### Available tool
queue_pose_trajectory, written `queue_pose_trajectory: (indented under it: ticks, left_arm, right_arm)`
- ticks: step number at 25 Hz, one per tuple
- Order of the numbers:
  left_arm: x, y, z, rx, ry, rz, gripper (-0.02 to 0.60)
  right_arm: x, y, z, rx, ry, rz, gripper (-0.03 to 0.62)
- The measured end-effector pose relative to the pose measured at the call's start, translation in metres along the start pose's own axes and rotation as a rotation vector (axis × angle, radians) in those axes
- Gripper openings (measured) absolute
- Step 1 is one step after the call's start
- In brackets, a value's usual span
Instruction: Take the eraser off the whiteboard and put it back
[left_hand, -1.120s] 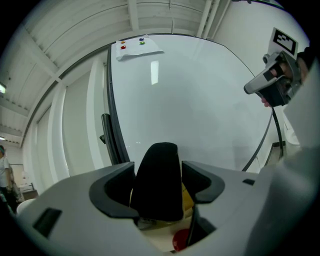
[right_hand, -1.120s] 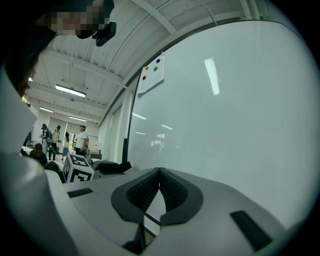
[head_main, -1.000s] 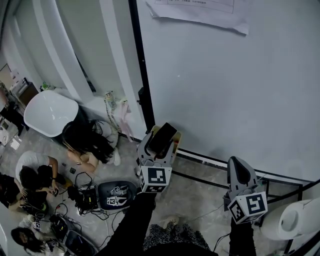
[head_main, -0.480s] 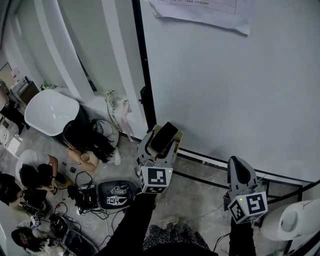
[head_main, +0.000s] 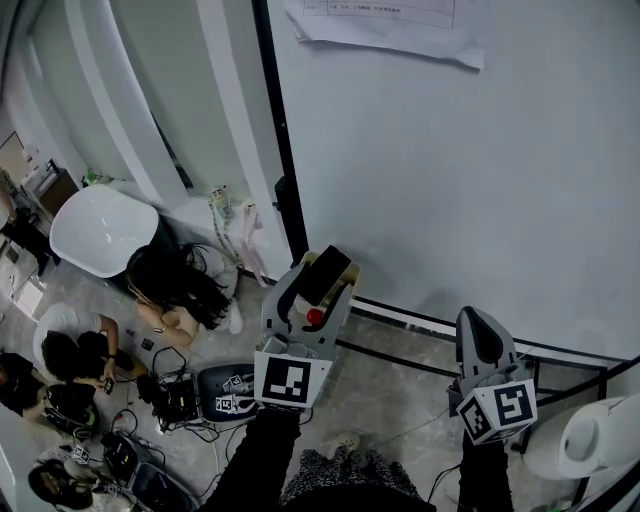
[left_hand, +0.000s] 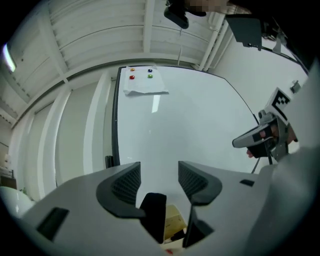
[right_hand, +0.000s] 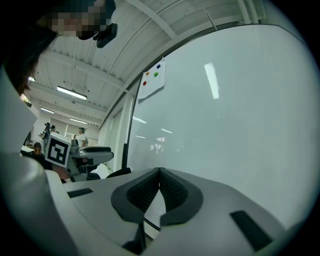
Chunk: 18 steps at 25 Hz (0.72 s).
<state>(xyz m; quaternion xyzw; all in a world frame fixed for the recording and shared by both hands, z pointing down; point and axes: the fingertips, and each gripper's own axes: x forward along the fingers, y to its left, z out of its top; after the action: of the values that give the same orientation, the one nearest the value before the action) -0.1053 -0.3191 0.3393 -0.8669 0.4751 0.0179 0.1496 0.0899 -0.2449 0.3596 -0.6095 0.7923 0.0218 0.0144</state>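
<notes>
A black eraser (head_main: 322, 278) with a yellowish side shows by the lower left corner of the whiteboard (head_main: 470, 180). My left gripper (head_main: 326, 270) is around it, and its jaws are closing. In the left gripper view the eraser (left_hand: 153, 215) sits low in the gap, below the ribbed pads (left_hand: 126, 184), which stand apart with only the board between them. Whether the eraser clings to the board or rests in the jaws' throat I cannot tell. My right gripper (head_main: 478, 325) is held level before the board's lower edge. It is shut (right_hand: 159, 172) with nothing in it.
A sheet of paper (head_main: 390, 20) is pinned at the board's top with coloured magnets (left_hand: 141, 75). Down on the floor to the left, several people (head_main: 175, 290) sit among cables and gear. A white rounded seat (head_main: 100, 225) stands at the far left, another white object (head_main: 590, 440) at the bottom right.
My left gripper has come up toward the head camera and tipped upward, so it looks larger. The eraser keeps nearly the same spot in the picture. The right gripper has not moved.
</notes>
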Motion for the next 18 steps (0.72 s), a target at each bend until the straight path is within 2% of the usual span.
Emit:
queue_pose_trajectory:
  ticks: [4,8,11,14,18]
  left_arm:
    - [-0.009,-0.014,0.022,-0.024,-0.045,-0.026,0.117]
    - [-0.017,-0.027,0.037,-0.028,-0.064,-0.036,0.012]
    - [-0.019,-0.039,0.043,-0.045,-0.055,-0.053,0.006]
    - [-0.022,-0.050,0.045,-0.085,-0.012,-0.057,0.006]
    - [-0.029,-0.069,0.046,-0.092,0.038,-0.071,0.005]
  right_arm:
    - [-0.007,-0.003,0.009,0.001,-0.022,-0.007,0.006]
    - [-0.017,-0.006,0.016,-0.005,-0.041,-0.010,0.006]
    - [-0.028,-0.010,0.021,-0.008,-0.054,-0.018,0.006]
    - [-0.039,-0.016,0.025,-0.014,-0.055,-0.029,0.006]
    - [-0.056,-0.024,0.030,-0.020,-0.059,-0.042,0.006]
